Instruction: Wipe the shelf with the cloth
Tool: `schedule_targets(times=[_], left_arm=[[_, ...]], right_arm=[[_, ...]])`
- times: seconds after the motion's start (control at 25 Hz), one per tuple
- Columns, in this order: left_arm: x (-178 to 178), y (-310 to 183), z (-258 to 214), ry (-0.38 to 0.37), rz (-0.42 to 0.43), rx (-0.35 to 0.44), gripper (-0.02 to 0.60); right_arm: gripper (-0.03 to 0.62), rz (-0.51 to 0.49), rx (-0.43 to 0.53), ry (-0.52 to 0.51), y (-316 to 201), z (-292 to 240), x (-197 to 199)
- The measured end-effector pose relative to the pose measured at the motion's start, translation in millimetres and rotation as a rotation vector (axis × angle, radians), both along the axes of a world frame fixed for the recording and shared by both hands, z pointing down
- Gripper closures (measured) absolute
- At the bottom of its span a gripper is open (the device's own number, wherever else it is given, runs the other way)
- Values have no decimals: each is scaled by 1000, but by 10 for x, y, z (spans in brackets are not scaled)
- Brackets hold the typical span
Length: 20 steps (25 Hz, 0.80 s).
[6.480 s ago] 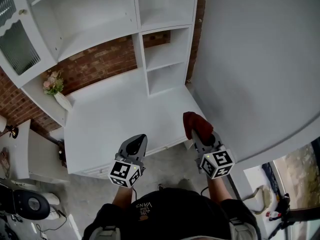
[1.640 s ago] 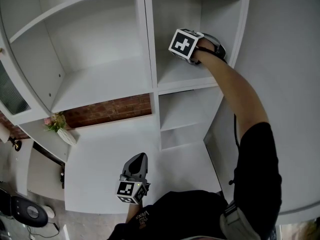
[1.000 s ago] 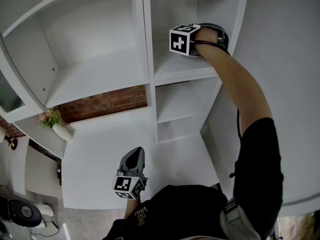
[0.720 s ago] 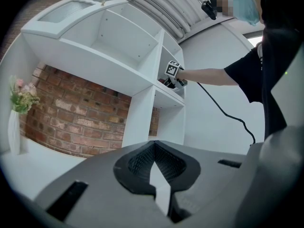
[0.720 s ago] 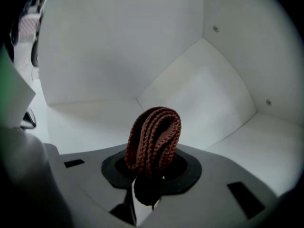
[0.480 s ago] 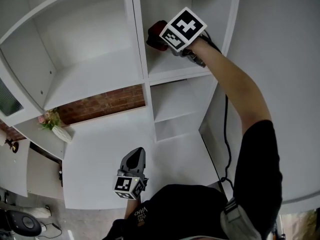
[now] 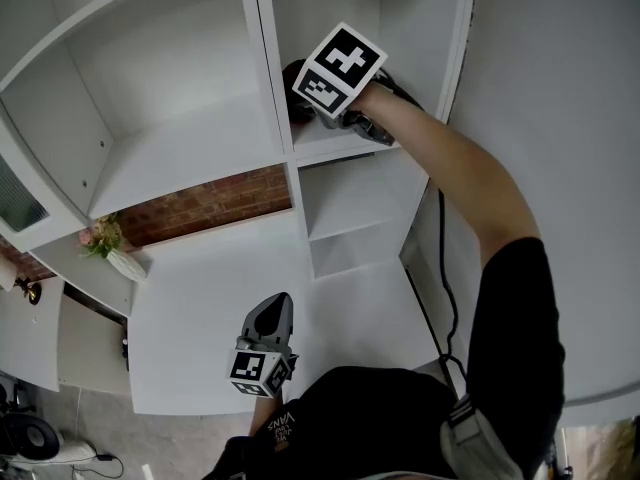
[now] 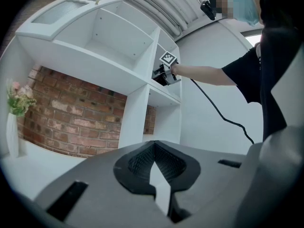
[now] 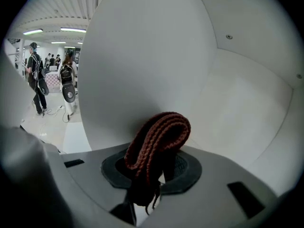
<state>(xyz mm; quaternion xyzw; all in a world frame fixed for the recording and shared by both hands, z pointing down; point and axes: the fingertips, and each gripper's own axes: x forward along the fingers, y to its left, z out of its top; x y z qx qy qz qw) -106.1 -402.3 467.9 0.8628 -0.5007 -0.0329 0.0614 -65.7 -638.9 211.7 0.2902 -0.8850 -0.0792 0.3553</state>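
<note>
Dark red knitted cloth (image 9: 159, 139) is mostly hidden in the head view behind the right gripper (image 7: 305, 98) and its marker cube. Only an edge shows, at the left of the upper right shelf (image 7: 335, 148) compartment. Right gripper view: jaws clamped on the folded cloth, fold standing up, jaw tips covered. Contact between cloth and shelf board is hard to make out. Left gripper (image 7: 272, 310) hangs low over the white counter (image 7: 200, 298), jaws together, nothing between.
</note>
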Motion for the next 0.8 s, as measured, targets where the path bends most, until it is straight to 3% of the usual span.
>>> schedule_targets(times=[0.32,0.8], left_arm=[[-6,2,16,6,2,-3,575],[106,-43,59,16,59,-10,575]], right_arm=[[499,19,79,138,-58,56,158],[499,215,133,377,-238,78,1074]])
